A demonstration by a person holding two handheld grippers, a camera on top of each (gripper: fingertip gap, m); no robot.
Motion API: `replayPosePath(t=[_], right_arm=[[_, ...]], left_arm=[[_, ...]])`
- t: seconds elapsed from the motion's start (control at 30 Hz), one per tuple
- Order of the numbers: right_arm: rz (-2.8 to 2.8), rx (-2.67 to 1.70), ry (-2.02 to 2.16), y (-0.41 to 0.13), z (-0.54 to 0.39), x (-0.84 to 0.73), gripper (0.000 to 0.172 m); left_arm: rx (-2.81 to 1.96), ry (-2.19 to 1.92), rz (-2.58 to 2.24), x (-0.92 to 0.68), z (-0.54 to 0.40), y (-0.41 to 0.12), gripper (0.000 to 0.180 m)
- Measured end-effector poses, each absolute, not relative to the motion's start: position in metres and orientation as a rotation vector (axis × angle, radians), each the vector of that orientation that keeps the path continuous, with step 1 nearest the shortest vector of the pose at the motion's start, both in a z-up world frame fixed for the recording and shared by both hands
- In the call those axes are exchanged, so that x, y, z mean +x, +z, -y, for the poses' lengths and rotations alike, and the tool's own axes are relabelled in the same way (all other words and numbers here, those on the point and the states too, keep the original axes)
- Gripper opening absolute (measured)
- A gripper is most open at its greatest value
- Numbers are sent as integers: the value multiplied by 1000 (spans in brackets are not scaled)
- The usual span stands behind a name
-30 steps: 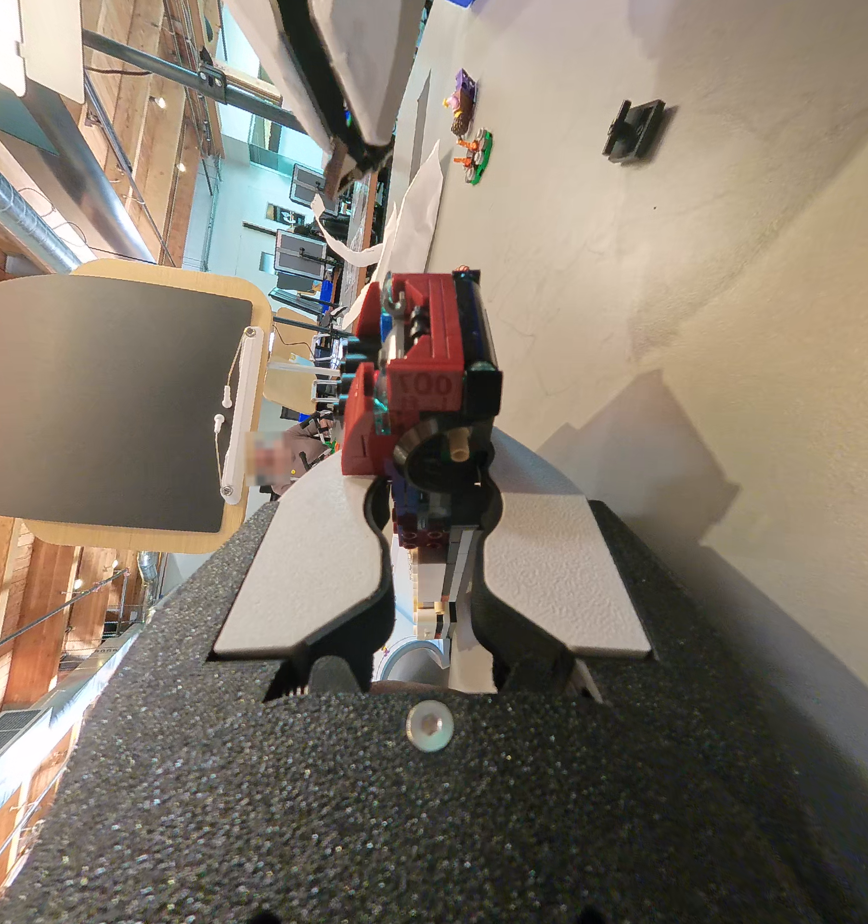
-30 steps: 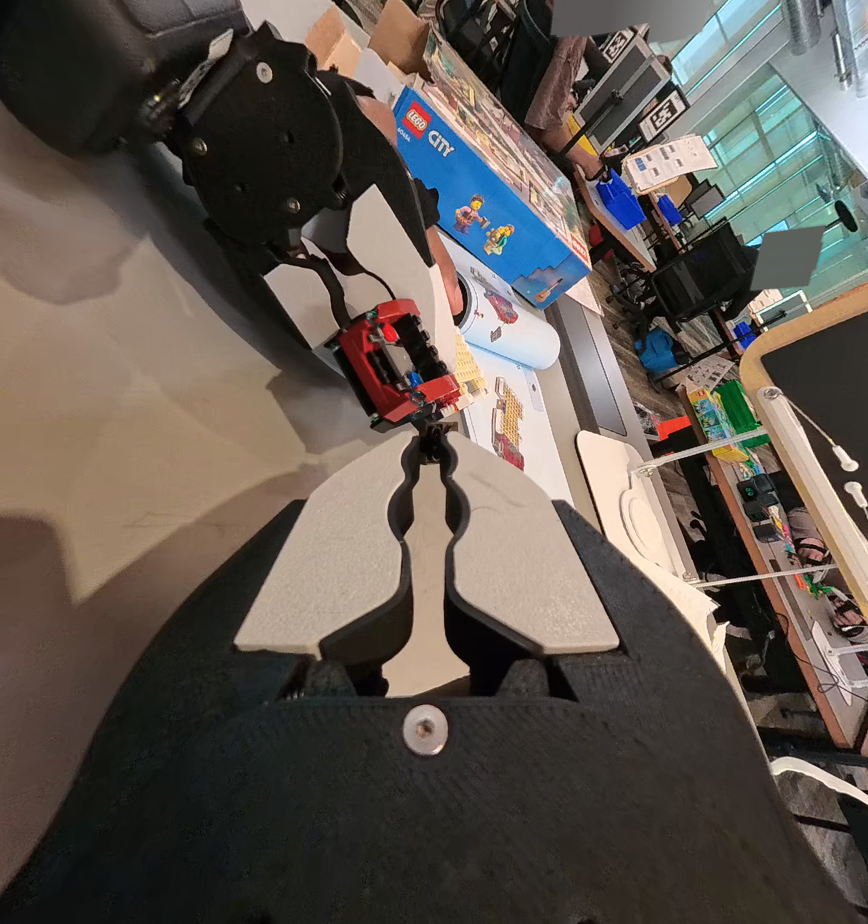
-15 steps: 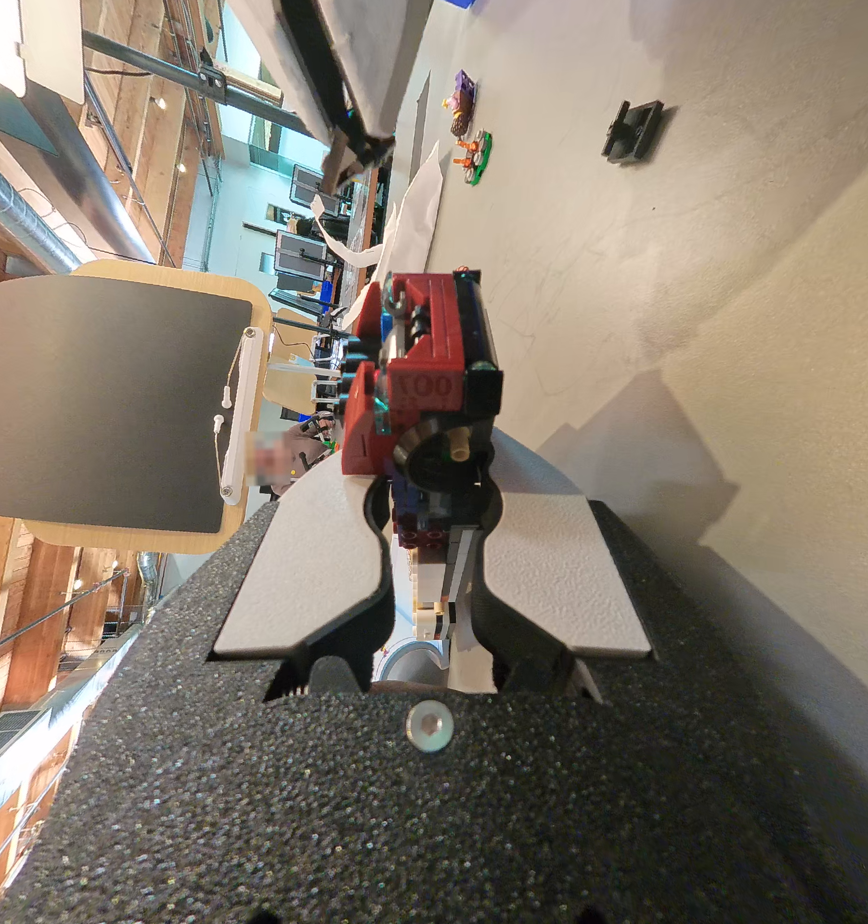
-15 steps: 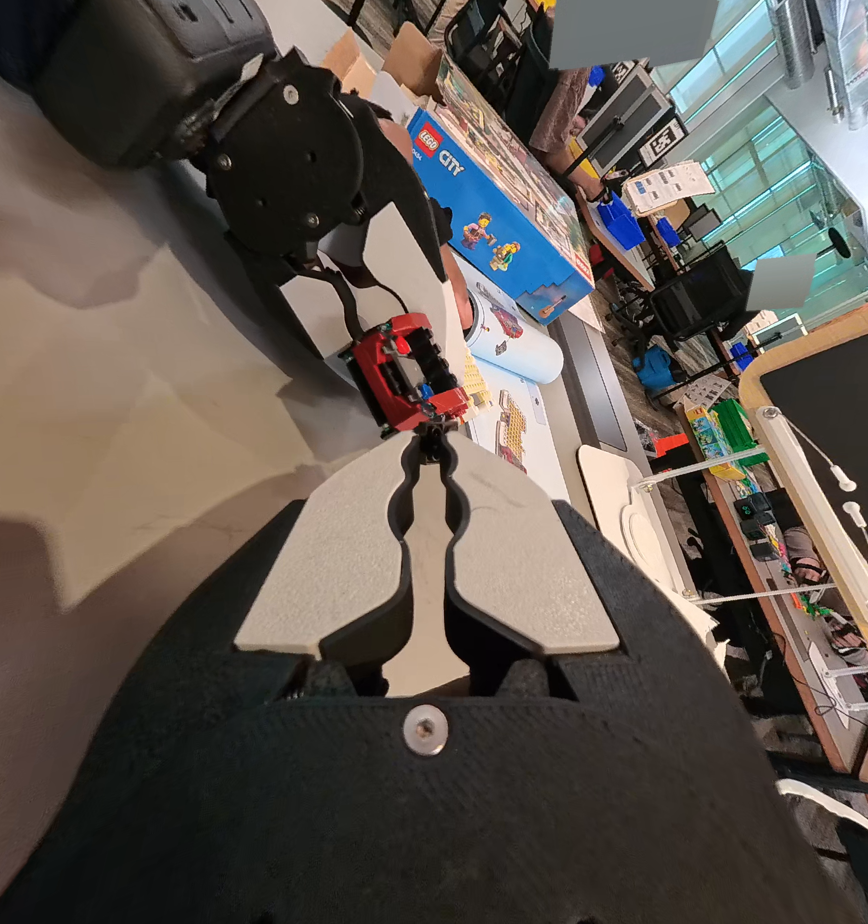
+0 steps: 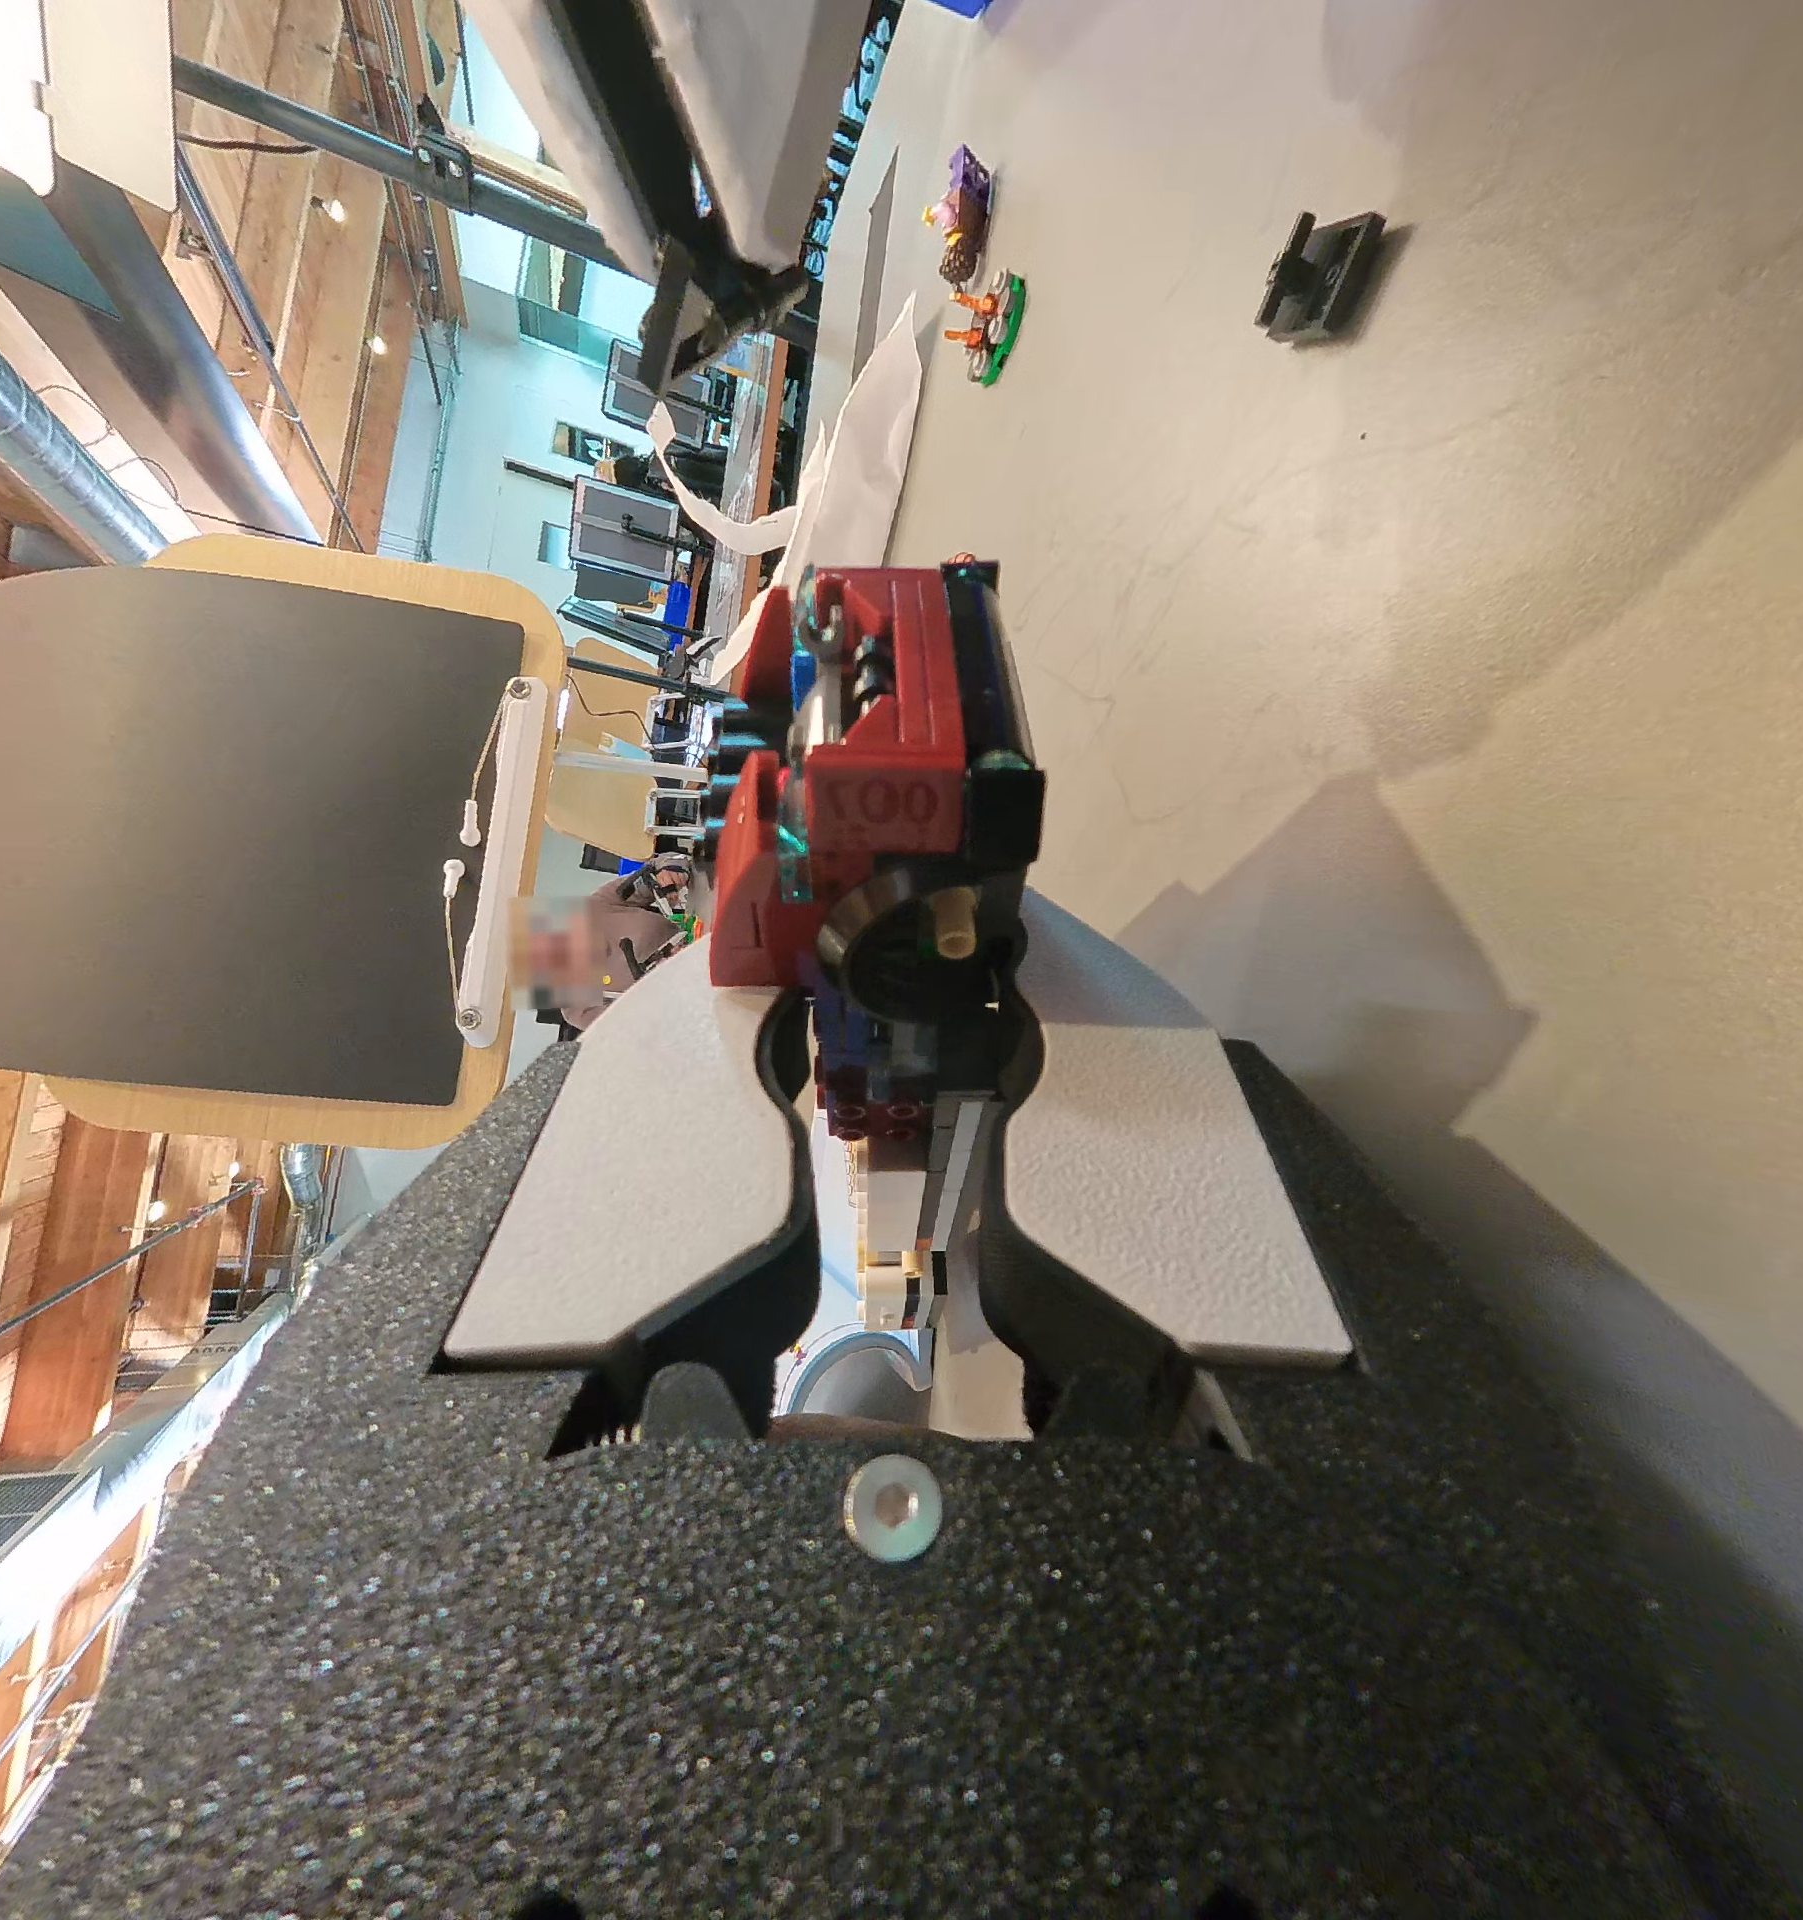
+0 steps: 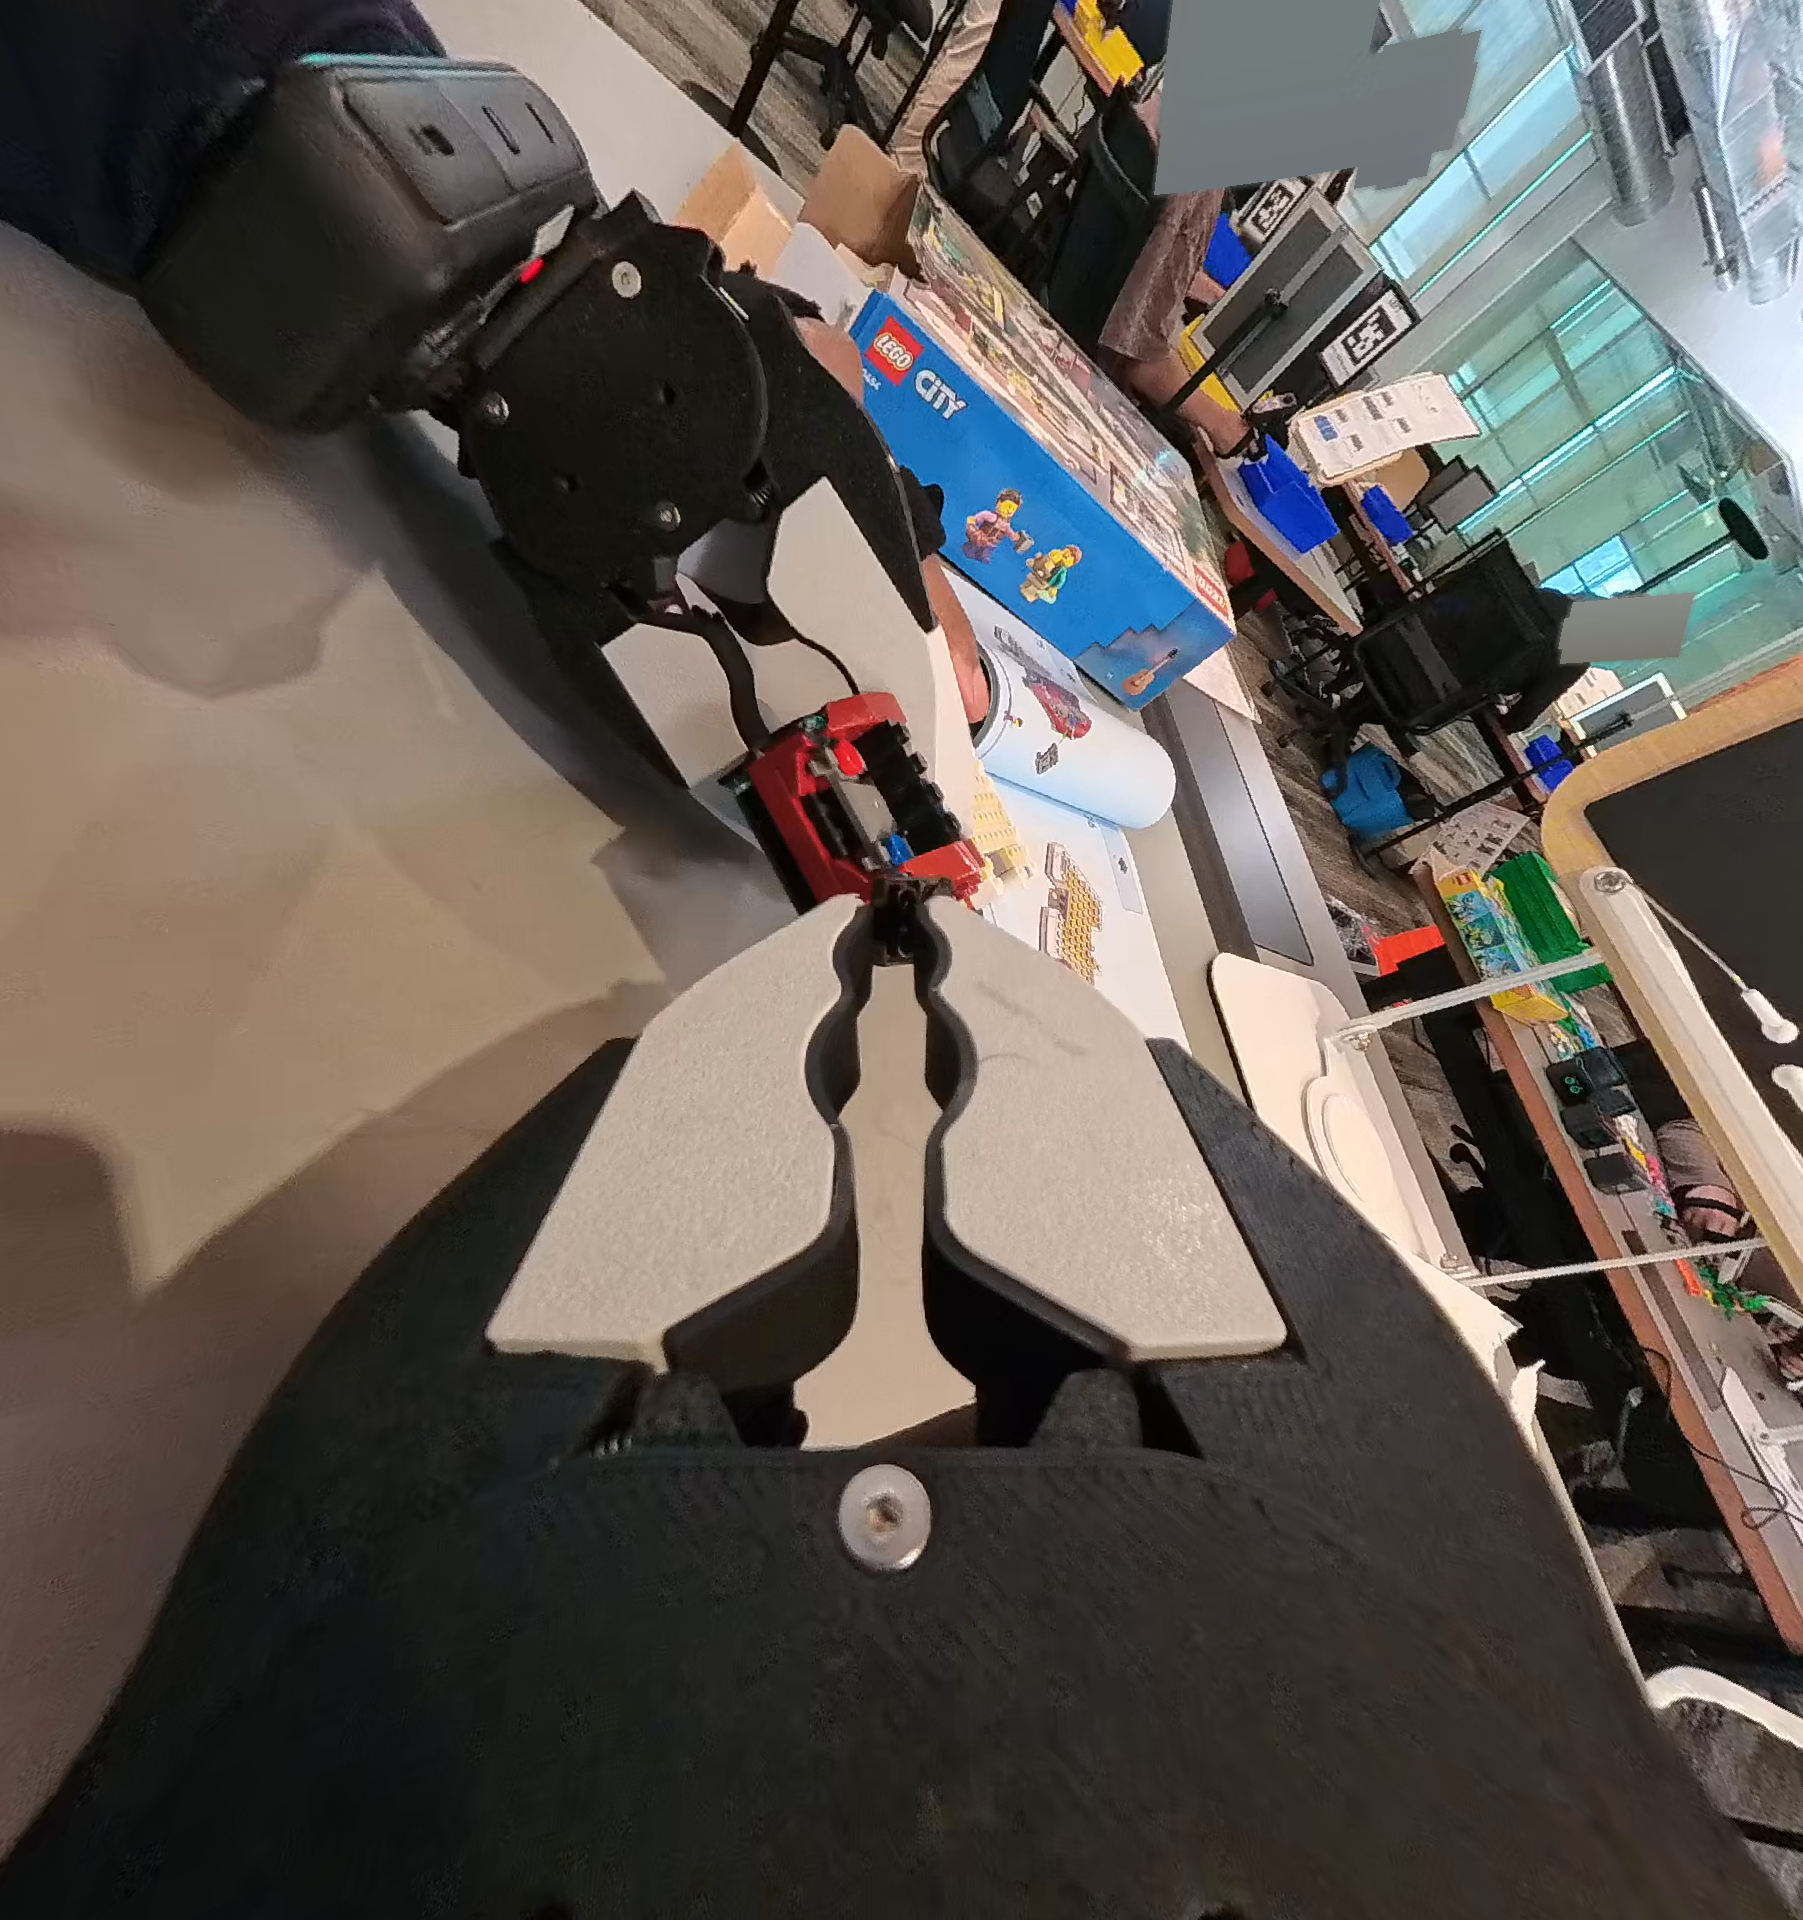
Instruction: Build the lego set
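Two grippers are seen meeting at one red brick-built vehicle [image 5: 876,790], which is held up above a pale grey table [image 5: 1396,520]. In the left wrist view, the left gripper [image 5: 902,997] is clamped on the rear of the vehicle at the centre of the frame, both pads pressed against its dark blue and black underside beside a black wheel [image 5: 892,961]. In the right wrist view, the right gripper [image 6: 899,925] is narrowed onto a small black piece [image 6: 902,906] at the near edge of the vehicle [image 6: 845,810], just above the centre of the frame; whether that piece is already joined to the vehicle cannot be told. Toward the upper right of the left wrist view, a black brick part [image 5: 1323,272] and a small green-based assembly [image 5: 992,324] are seen lying apart on the table. Right of centre in the right wrist view, an open instruction booklet [image 6: 1084,821] is spread out, with a blue toy box [image 6: 1032,499] standing behind it.
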State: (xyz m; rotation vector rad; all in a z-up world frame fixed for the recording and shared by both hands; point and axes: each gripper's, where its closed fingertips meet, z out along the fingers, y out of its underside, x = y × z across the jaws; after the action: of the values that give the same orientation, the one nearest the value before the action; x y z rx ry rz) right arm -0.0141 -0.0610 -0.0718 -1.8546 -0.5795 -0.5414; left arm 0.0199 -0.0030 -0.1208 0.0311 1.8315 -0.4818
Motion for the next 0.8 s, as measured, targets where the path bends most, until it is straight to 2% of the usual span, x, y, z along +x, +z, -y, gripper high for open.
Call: replayPosePath(t=[0.8], right_arm=[[583,-1841,-527,-68,60,-20,7]], left_arm=[[-11,-541,-1819,19,3,-115,32]])
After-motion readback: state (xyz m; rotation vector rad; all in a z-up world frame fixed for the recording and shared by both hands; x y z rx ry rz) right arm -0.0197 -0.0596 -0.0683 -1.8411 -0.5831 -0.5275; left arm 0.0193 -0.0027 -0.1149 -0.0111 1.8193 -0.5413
